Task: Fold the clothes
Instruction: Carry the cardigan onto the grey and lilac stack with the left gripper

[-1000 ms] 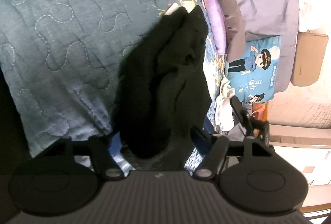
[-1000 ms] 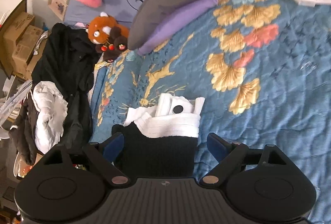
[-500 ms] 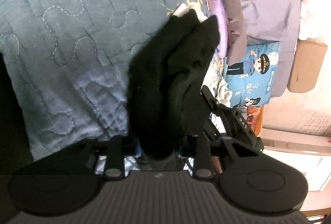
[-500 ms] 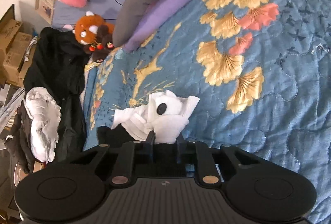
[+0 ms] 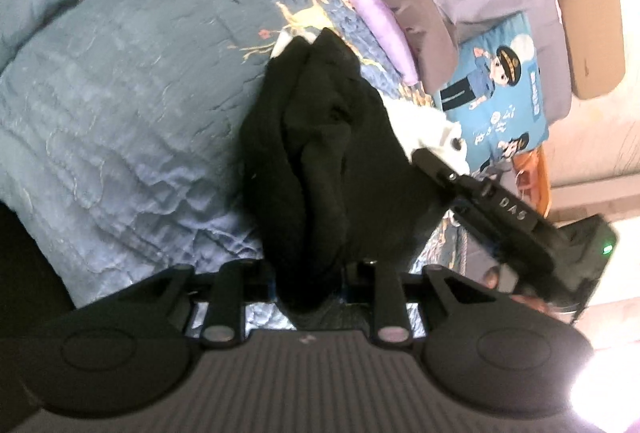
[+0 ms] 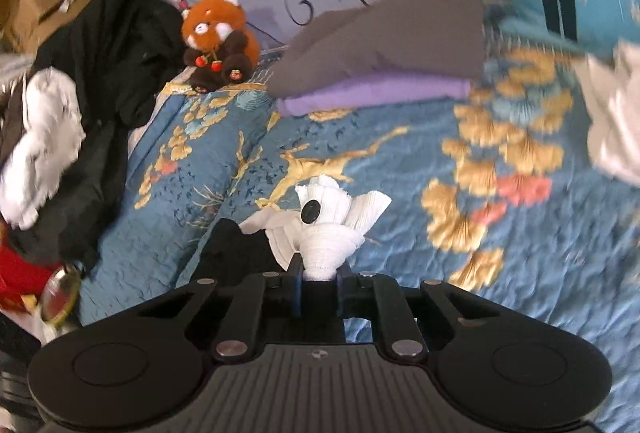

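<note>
Fingers of the left gripper [image 5: 308, 273] pinch the bunched end of a black knitted garment [image 5: 320, 153] above the blue quilted bedspread with golden leaves [image 6: 400, 161]. Those of the right gripper [image 6: 318, 273] are pressed tight on its white ribbed cuff with a black button [image 6: 324, 229]. Folded grey and purple clothes [image 6: 384, 61] lie beyond, near the pillows.

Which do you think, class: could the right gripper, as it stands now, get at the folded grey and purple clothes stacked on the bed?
Probably not yet. The right gripper is shut on the black and white garment. The quilt towards the folded stack looks free, so it would have to let go first.
</note>
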A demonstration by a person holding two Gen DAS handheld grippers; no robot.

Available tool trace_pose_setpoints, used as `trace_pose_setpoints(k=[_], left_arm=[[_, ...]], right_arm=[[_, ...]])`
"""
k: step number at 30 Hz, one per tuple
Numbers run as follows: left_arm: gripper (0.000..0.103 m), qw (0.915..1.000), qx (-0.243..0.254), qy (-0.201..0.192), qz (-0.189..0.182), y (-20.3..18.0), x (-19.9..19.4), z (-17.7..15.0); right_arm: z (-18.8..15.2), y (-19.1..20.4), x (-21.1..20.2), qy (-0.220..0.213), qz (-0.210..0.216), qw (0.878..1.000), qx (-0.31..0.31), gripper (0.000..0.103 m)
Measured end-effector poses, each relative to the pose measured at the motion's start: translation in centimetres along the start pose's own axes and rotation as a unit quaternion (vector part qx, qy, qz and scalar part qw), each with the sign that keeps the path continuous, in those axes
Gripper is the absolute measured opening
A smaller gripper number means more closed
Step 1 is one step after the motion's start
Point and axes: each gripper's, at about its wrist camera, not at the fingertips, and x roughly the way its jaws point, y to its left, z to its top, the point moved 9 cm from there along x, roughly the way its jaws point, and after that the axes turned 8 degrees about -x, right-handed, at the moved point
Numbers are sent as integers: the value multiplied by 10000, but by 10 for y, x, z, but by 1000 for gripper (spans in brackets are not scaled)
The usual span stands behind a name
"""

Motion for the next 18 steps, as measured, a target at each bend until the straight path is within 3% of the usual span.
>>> trace_pose_setpoints(k=[4,9,18], left_arm=[[27,9993,340,-155,35,-27,-14,13],[27,9958,799,-435,-119,-89,-32,50],[27,9819,1439,-1102,-546,-230,-39,155]], right_arm=[[26,10,-17,-192,-156,9991,-347,14],[75,9,-36,-444,-304,9973,-491,14],[226,-2,-56,-1107,-537,9890,-818,14]])
